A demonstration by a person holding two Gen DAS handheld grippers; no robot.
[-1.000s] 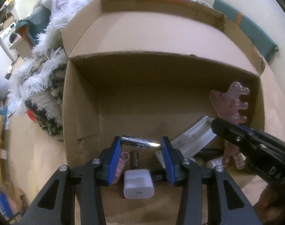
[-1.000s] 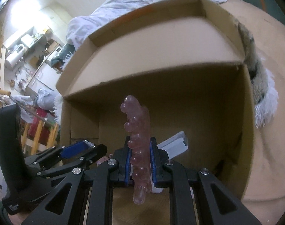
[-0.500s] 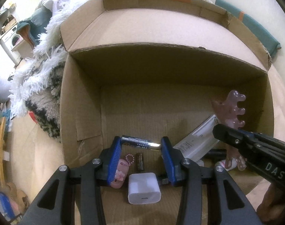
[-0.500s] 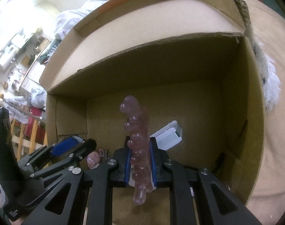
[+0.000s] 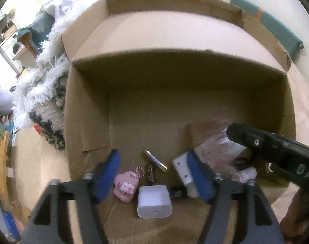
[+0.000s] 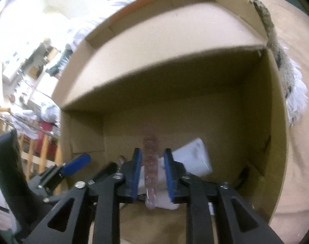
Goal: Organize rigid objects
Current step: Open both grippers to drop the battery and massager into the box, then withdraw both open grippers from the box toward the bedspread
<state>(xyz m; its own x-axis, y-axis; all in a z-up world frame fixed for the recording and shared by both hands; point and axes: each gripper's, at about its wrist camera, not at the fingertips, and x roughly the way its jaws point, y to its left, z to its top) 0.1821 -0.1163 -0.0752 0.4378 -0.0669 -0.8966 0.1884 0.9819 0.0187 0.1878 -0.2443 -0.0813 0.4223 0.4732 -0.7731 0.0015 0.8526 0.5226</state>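
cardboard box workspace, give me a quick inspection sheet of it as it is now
surface: open cardboard box, its floor holds the items
job's things: battery lying loose on the box floor beside a second, dark battery; pink comb-like piece, blurred, between the right gripper's spread fingers, not clamped
clutter: white charger, pink charm, white flat box leaning near the right wall
grippers: left gripper open, nothing held; right gripper open
cables: a dark cord-like shape in the box's right corner, too dim to tell
surroundings: shaggy white rug, white bedding, teal cushion
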